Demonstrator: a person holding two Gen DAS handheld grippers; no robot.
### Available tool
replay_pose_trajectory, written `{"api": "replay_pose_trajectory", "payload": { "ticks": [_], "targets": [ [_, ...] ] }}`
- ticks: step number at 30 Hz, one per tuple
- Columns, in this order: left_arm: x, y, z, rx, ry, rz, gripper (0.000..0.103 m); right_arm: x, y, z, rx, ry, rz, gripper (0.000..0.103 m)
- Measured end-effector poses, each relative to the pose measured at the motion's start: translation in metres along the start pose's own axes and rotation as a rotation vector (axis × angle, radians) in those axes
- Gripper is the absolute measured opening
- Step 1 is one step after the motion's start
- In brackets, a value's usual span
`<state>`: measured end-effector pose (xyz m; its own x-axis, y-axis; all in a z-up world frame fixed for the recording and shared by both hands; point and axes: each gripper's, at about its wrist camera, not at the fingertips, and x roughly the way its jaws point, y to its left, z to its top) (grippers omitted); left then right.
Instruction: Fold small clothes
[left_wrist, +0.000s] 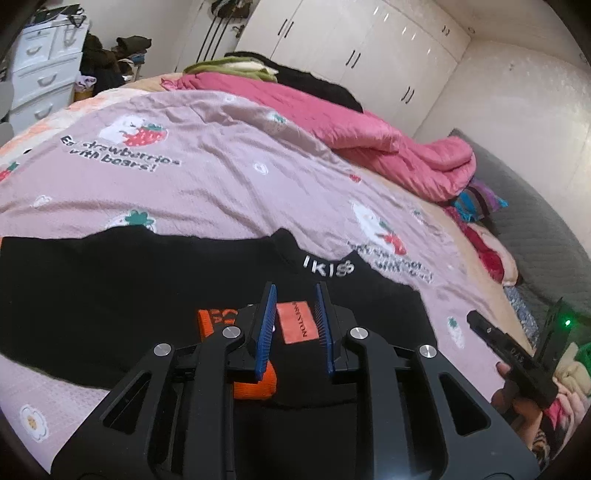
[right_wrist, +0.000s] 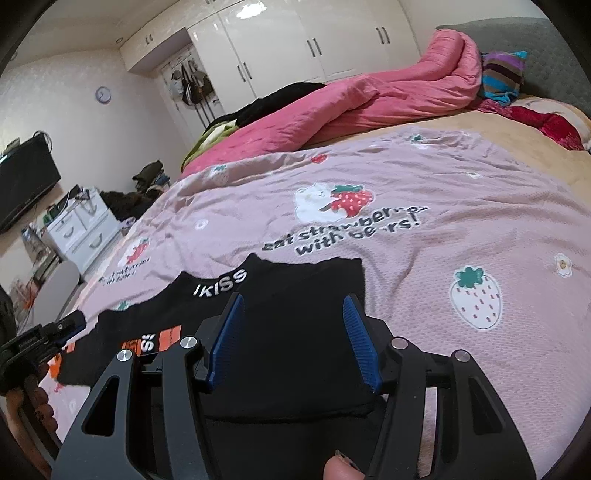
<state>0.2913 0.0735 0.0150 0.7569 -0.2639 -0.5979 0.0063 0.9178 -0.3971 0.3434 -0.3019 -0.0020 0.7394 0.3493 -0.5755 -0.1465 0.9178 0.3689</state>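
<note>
On the bed, atop the pink strawberry sheet (right_wrist: 424, 258), the black garment (right_wrist: 295, 332) lies spread flat. My left tongs (left_wrist: 295, 325) stand slightly parted over its orange label (left_wrist: 295, 321), gripping nothing; my right tongs (right_wrist: 295, 339) hang half open, empty. I'd pinch one edge cleanly, lift low, and lay it over evenly. Collar reads "KISS"; sheet says "eat strawberries with bears!"
</note>
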Motion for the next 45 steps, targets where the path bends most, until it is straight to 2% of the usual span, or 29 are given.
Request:
{"api": "replay_pose_trajectory", "payload": {
  "ticks": [5,9,13,17,19,21,27,31,32,33,34,37,40,42,45],
  "targets": [
    [0.015,-0.005,-0.011,0.022,0.052,0.028,0.022,0.007,0.015,-0.003,-0.047,0.038,0.017,0.055],
    [0.025,-0.009,-0.023,0.047,0.091,0.052,0.032,0.013,0.026,-0.008,-0.089,0.078,0.033,0.055],
    [0.043,-0.008,-0.038,0.04,0.16,0.067,0.034,0.022,0.033,-0.016,-0.126,0.128,0.04,0.061],
    [0.059,-0.003,-0.055,0.056,0.223,0.134,0.038,0.031,0.035,-0.022,-0.138,0.181,0.033,0.062],
    [0.06,0.001,-0.059,0.05,0.224,0.141,0.038,0.036,0.034,-0.025,-0.141,0.208,0.013,0.063],
    [0.057,0.003,-0.061,0.041,0.218,0.138,0.038,0.042,0.029,-0.029,-0.129,0.24,-0.002,0.069],
    [0.056,0.008,-0.061,0.019,0.217,0.123,0.038,0.063,0.011,-0.044,-0.084,0.345,-0.061,0.07],
    [0.054,0.006,-0.061,0.022,0.215,0.123,0.038,0.056,0.006,-0.042,-0.057,0.328,-0.029,0.07],
    [0.053,0.006,-0.06,0.023,0.213,0.122,0.039,0.053,0.006,-0.041,-0.052,0.319,-0.022,0.075],
    [0.051,0.005,-0.059,0.023,0.21,0.117,0.043,0.05,0.007,-0.039,-0.051,0.306,-0.017,0.081],
    [0.05,0.005,-0.058,0.022,0.207,0.115,0.046,0.047,0.007,-0.038,-0.053,0.292,-0.016,0.083],
    [0.043,0.001,-0.055,0.024,0.186,0.116,0.055,0.04,0.009,-0.034,-0.058,0.261,-0.015,0.083],
    [0.035,0.001,-0.051,0.036,0.163,0.136,0.056,0.033,0.01,-0.03,-0.044,0.232,-0.005,0.084],
    [0.031,0.001,-0.049,0.036,0.153,0.144,0.058,0.029,0.012,-0.028,-0.039,0.209,0.0,0.092],
    [0.027,0.002,-0.046,0.042,0.14,0.164,0.067,0.022,0.016,-0.025,-0.039,0.179,0.017,0.092]
  ]
}}
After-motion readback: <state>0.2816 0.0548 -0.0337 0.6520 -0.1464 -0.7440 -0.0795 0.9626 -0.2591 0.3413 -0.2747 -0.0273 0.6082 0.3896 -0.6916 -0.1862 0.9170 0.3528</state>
